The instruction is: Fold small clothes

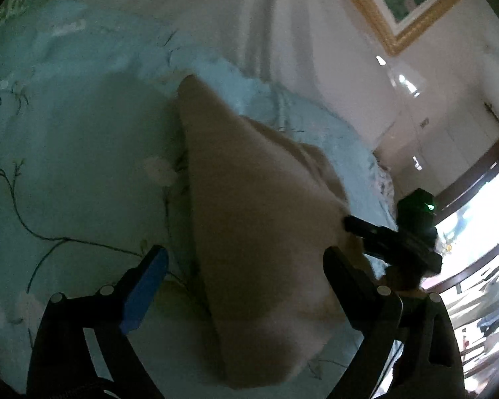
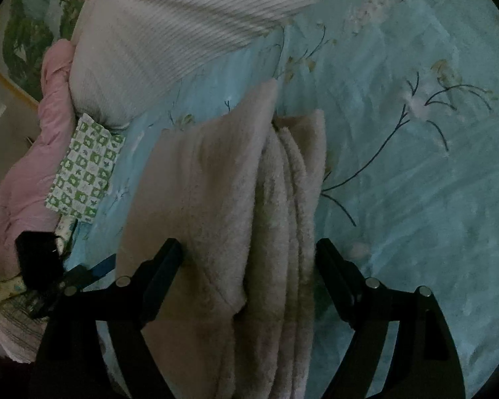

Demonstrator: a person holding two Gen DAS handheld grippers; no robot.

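A beige fleece garment (image 1: 249,232) lies folded on the light blue flowered bedsheet (image 1: 66,166). My left gripper (image 1: 246,262) hovers over its near end, open, with the blue pad off to the left of the cloth and nothing pinched. In the right wrist view the same garment (image 2: 223,199) shows as a stack of folded layers running between the jaws of my right gripper (image 2: 249,252), which stand wide and open around it. The right gripper (image 1: 359,232) also appears at the garment's right edge in the left wrist view, and the left gripper (image 2: 93,269) shows at the lower left of the right wrist view.
A white ribbed blanket (image 2: 169,40) lies at the back of the bed, with a pink quilt (image 2: 26,179) and a green-and-white patterned cloth (image 2: 86,169) to its left. A gold-framed picture (image 1: 399,16) hangs on the wall. A bright doorway (image 1: 475,232) is at the right.
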